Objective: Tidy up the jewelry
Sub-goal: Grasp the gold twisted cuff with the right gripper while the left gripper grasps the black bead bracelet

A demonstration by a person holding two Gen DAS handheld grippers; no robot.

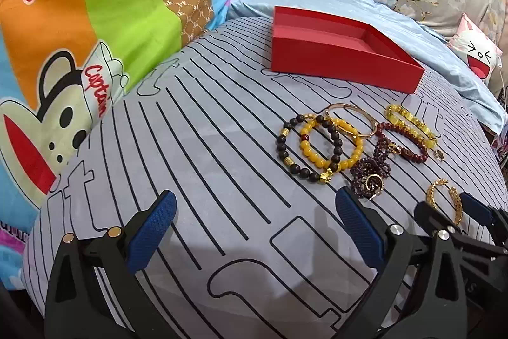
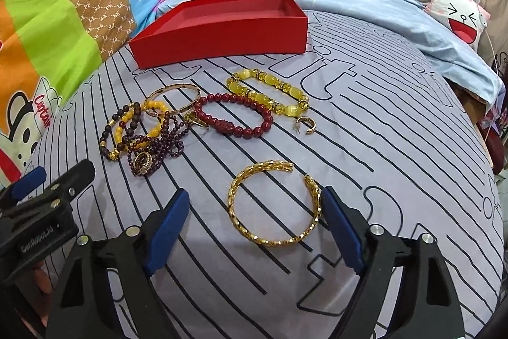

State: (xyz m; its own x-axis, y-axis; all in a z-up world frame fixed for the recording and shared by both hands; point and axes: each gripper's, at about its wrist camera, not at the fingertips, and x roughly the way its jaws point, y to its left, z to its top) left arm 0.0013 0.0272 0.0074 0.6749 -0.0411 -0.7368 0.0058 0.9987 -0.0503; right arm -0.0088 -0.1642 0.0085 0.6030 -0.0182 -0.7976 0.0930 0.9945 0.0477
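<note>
My right tongs [image 2: 254,212] stand apart at the bottom of the right view, the gold cuff [image 2: 274,205] lying between them, its right side just beside the right pad. My left tongs [image 1: 255,220] gape wide over bare striped cloth. The red box [image 2: 222,27] sits upper centre, the beaded bracelets [image 2: 203,113] heaped below it.

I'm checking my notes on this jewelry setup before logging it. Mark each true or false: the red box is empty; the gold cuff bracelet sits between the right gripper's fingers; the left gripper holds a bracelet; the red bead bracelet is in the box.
1. The red box is empty. True.
2. The gold cuff bracelet lies between the open right gripper fingers. True.
3. The left gripper holds a bracelet. False: it is open, holding nothing.
4. The red bead bracelet is in the box. False: it lies on the striped bedsheet.
</note>
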